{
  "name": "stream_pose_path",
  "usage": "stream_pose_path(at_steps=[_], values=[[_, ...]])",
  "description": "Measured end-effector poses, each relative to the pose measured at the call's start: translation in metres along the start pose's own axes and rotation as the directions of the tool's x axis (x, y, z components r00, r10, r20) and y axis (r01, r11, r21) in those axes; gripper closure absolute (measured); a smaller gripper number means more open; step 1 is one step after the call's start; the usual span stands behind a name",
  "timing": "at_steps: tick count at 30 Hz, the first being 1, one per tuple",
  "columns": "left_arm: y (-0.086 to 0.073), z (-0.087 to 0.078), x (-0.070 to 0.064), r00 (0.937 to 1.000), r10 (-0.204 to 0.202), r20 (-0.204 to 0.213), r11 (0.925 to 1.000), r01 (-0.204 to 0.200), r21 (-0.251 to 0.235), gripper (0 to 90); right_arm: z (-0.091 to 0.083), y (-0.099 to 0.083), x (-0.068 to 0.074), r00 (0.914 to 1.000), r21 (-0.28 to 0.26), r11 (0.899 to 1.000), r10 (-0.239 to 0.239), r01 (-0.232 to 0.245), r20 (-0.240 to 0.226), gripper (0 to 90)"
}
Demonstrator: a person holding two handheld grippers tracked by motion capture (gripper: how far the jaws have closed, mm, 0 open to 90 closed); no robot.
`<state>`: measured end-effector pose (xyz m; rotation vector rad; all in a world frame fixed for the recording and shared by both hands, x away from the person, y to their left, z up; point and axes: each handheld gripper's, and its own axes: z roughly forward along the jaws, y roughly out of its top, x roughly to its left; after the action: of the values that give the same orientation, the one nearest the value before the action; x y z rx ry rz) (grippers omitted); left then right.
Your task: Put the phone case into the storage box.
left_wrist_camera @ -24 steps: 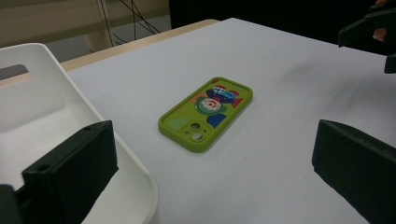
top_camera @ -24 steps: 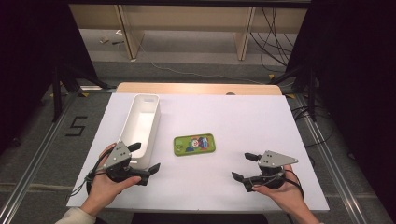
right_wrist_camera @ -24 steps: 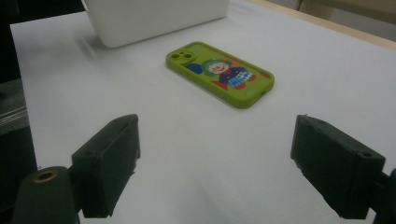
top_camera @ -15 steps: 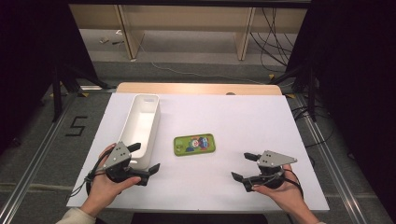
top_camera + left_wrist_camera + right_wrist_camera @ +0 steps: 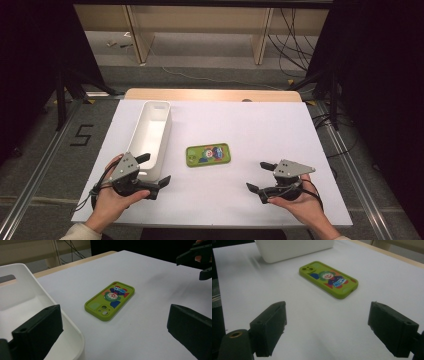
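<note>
A green phone case (image 5: 208, 154) with a clown picture lies flat near the middle of the white table (image 5: 240, 120); it also appears as the phone case (image 5: 110, 300) in the left gripper view and the phone case (image 5: 328, 278) in the right gripper view. A long white bin (image 5: 151, 135) stands left of it, empty. My left gripper (image 5: 156, 170) rests near the bin's front end, open, nothing between its jaws. My right gripper (image 5: 258, 176) is at the front right, open and empty, pointing toward the case.
The white bin's rim (image 5: 30, 282) sits right beside my left jaw. The other hand's gripper (image 5: 200, 257) shows at the top right of the left gripper view. Wooden shelving and cables (image 5: 295, 30) lie on the floor beyond the table's far edge.
</note>
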<state>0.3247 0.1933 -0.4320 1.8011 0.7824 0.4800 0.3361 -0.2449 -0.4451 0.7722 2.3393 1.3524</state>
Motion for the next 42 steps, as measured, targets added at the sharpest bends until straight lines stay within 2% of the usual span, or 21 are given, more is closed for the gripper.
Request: stream_pose_path(at_steps=[7, 10, 14, 16, 18, 21, 22, 27, 37, 42], values=[[-0.001, -0.002, -0.001, 1.0000, 0.003, 0.000, 1.0000, -0.003, -0.001, 0.0, 0.003, 0.003, 0.001, 0.9999, 0.001, 1.000, -0.013, 0.013, -0.008, 16.6], [-0.001, -0.004, -0.001, 1.0000, -0.001, -0.003, 1.0000, 0.001, -0.007, 0.0, 0.005, 0.007, 0.001, 0.9993, 0.010, 0.999, -0.038, 0.038, -0.001, 20.9], [-0.001, -0.004, -0.001, 1.0000, 0.005, -0.001, 1.0000, -0.005, -0.004, 0.0, 0.012, 0.014, -0.003, 0.9986, 0.025, 0.998, -0.051, 0.051, 0.010, 39.4], [-0.001, -0.004, -0.001, 1.0000, 0.007, -0.003, 1.0000, -0.007, -0.004, 0.1, 0.016, 0.017, -0.006, 0.9984, 0.044, 0.998, -0.050, 0.049, 0.028, 60.2], [-0.001, -0.004, -0.001, 1.0000, 0.005, -0.003, 1.0000, -0.005, -0.005, 0.6, 0.021, 0.021, -0.010, 0.9983, 0.070, 0.996, -0.050, 0.048, 0.031, 74.1], [-0.001, -0.004, 0.000, 1.0000, 0.001, -0.002, 1.0000, -0.001, -0.006, 1.7, 0.030, 0.030, -0.014, 0.9954, 0.097, 0.993, -0.068, 0.061, 0.068, 87.9], [-0.001, -0.004, 0.000, 1.0000, 0.003, -0.003, 1.0000, -0.003, -0.007, 2.2, 0.032, 0.032, -0.015, 0.9951, 0.101, 0.993, -0.067, 0.059, 0.073, 90.0], [-0.001, -0.004, 0.000, 1.0000, 0.002, -0.001, 1.0000, -0.002, -0.008, 2.9, 0.058, 0.048, -0.027, 0.9915, 0.143, 0.988, -0.079, 0.064, 0.103, 90.0], [-0.002, -0.004, 0.001, 1.0000, -0.008, 0.006, 0.9999, 0.008, -0.007, 3.7, 0.122, 0.072, -0.054, 0.9932, 0.206, 0.979, -0.028, 0.004, 0.113, 90.0], [-0.002, -0.005, 0.001, 0.9999, -0.011, 0.008, 0.9999, 0.011, -0.009, 3.8, 0.151, 0.078, -0.062, 0.9923, 0.258, 0.966, -0.035, 0.003, 0.119, 90.0]])
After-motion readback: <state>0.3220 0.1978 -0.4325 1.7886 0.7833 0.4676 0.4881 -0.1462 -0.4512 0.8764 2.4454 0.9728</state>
